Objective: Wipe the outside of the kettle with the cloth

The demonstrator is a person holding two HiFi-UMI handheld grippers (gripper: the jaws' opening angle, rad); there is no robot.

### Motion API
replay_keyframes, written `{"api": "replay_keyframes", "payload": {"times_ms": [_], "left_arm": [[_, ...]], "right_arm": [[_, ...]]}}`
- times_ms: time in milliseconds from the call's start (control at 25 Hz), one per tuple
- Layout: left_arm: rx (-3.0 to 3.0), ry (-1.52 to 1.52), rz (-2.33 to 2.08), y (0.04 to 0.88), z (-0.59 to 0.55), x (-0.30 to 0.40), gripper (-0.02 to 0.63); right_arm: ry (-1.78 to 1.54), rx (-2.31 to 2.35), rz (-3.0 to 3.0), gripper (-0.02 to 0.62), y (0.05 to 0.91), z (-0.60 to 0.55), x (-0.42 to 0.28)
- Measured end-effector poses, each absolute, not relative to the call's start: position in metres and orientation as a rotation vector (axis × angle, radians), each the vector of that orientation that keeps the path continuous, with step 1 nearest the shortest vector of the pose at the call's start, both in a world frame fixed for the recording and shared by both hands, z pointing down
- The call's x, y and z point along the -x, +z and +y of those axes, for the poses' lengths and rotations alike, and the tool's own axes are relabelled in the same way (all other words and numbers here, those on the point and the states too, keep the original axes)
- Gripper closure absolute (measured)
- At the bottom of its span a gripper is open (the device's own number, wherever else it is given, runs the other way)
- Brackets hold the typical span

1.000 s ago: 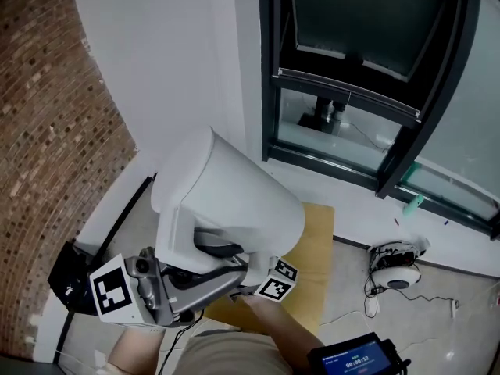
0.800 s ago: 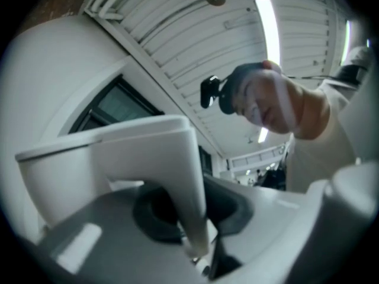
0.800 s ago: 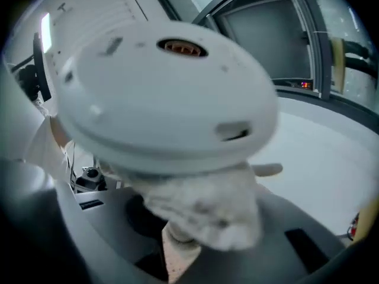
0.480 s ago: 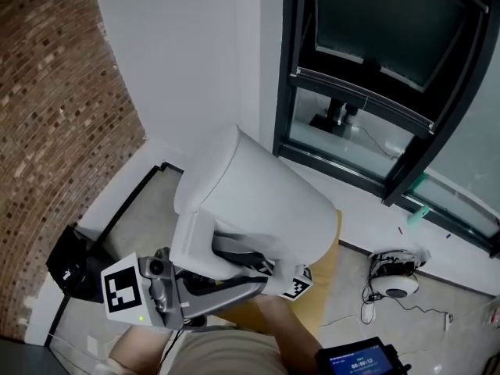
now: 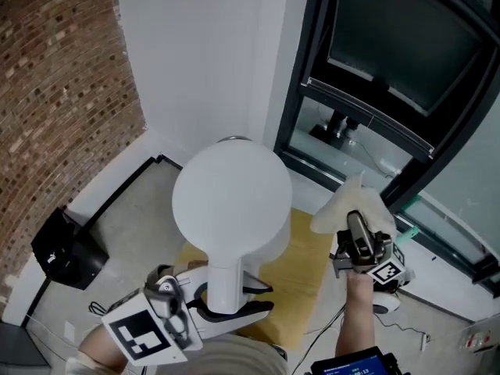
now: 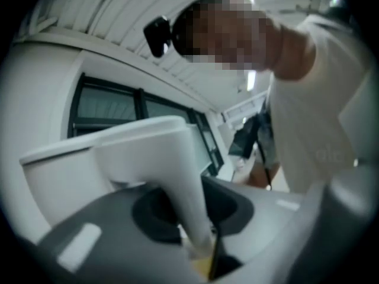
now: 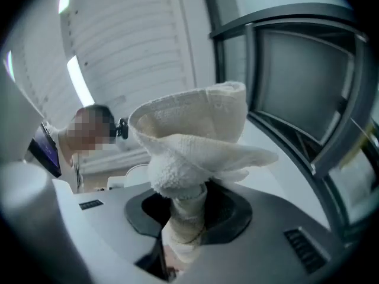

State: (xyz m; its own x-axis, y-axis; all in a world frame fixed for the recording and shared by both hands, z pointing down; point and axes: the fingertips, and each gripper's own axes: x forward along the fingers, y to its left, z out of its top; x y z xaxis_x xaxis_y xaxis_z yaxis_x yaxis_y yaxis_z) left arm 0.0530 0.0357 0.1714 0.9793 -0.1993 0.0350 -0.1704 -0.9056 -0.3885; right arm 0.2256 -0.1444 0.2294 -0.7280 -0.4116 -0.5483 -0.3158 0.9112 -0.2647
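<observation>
Kettle (image 5: 230,201) hangs tipped, base toward me, over a yellow board (image 5: 308,280), handle (image 5: 223,283) clamped in my left tongs (image 5: 234,309). Cloth (image 5: 349,204) sits bunched and pinched tight in my right tongs (image 5: 354,223), well apart to its right. Risk: a hard wipe may twist that handle loose.

left gripper (image 5: 234,309) clamped, level; right gripper (image 5: 354,221) clamped, angled upward.

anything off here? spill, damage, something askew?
Nothing spilled or broken. Only oddity: the cloth, bunched in the right gripper, is out to the side, clear of the kettle, so no wiping contact. Left gripper grips the kettle handle.
</observation>
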Motion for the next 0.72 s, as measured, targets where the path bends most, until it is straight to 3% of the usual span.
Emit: {"api": "replay_keyframes", "payload": {"times_ms": [160, 320, 440, 720], "left_arm": [[2.683, -0.318, 0.447, 0.221, 0.004, -0.066, 0.523], [2.598, -0.431, 0.523, 0.253, -0.014, -0.091, 0.520], [2.522, -0.478, 0.498, 0.273, -0.016, -0.102, 0.517], [2.507, -0.495, 0.409, 0.302, -0.007, -0.120, 0.511]], "right_arm": [[0.355, 0.500, 2.942, 0.479, 0.119, -0.121, -0.164], [1.059, 0.324, 3.285, 0.479, 0.083, -0.092, -0.076], [1.527, 0.032, 3.407, 0.479, 0.091, -0.090, -0.024], [1.905, -0.768, 3.699, 0.479, 0.180, -0.113, 0.044]]}}
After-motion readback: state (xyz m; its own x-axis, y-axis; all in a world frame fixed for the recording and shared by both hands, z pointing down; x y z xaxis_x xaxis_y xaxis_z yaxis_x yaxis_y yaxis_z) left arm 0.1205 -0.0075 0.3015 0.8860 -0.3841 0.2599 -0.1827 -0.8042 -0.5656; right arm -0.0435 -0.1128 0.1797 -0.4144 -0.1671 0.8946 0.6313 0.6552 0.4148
